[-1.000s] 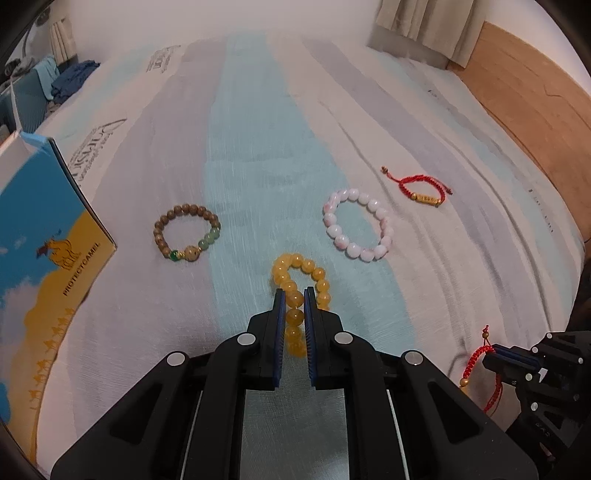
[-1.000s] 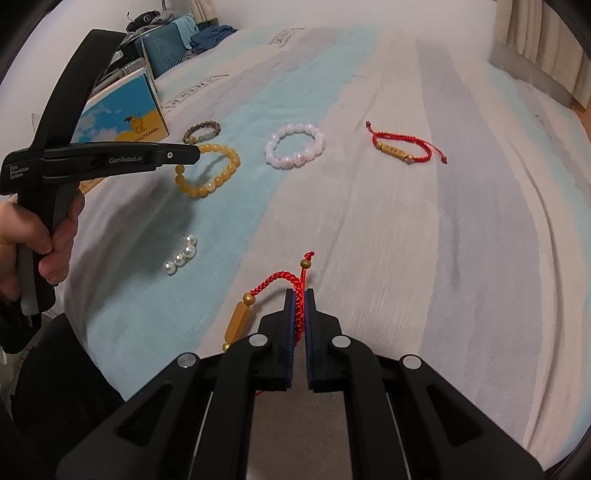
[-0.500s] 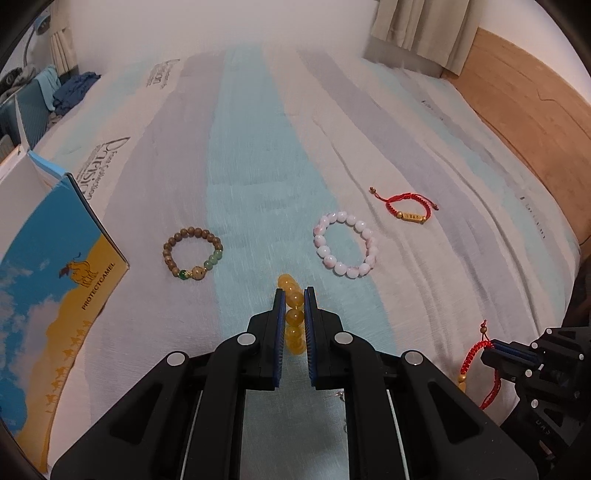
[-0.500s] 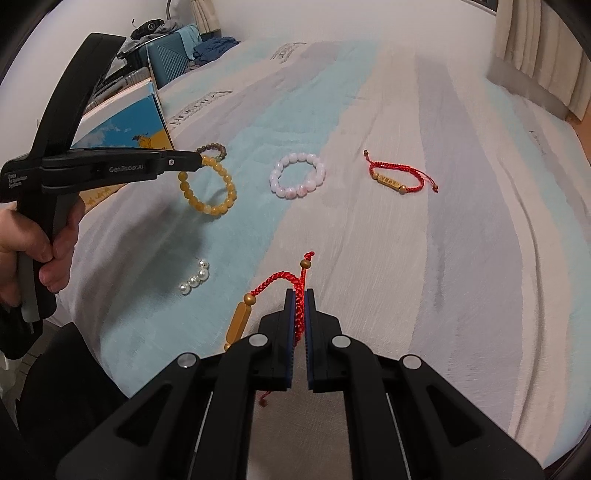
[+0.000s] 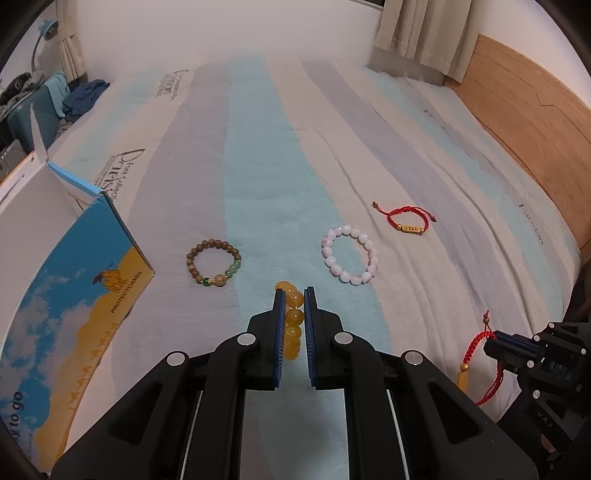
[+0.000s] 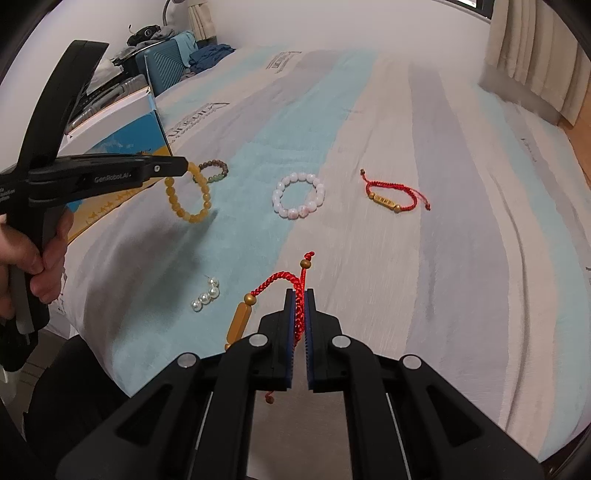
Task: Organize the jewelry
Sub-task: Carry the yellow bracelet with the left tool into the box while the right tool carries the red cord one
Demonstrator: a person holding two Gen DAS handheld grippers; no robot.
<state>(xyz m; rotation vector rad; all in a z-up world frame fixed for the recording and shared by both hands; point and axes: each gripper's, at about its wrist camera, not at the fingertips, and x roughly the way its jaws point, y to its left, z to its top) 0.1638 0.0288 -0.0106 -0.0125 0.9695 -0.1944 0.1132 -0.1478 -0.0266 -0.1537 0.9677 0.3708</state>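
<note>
My left gripper (image 5: 294, 295) is shut on a yellow bead bracelet (image 5: 294, 318), which hangs above the striped bedspread (image 5: 258, 166); the right wrist view shows that gripper (image 6: 183, 166) from the side with the yellow bracelet (image 6: 188, 199) dangling in the air. My right gripper (image 6: 300, 295) is shut on a red cord bracelet (image 6: 284, 280) with a gold tube bead, also lifted; the left wrist view has that gripper (image 5: 496, 338) at the right with the red cord (image 5: 476, 341). On the bed lie a brown-and-green bead bracelet (image 5: 213, 267), a pink bead bracelet (image 5: 349, 254) and a second red cord bracelet (image 5: 408, 221).
An open blue and yellow box (image 5: 66, 277) stands at the left on the bed. A small cluster of pearls (image 6: 205, 295) lies near the bed's front edge. A wooden headboard (image 5: 535, 122) and curtains (image 5: 417, 29) bound the far right. A hand (image 6: 29, 251) holds the left gripper's handle.
Both grippers have risen with their bracelets. The yellow bracelet has come off the bedspread and now hangs free; the jewelry lying on the bed looks smaller and farther below.
</note>
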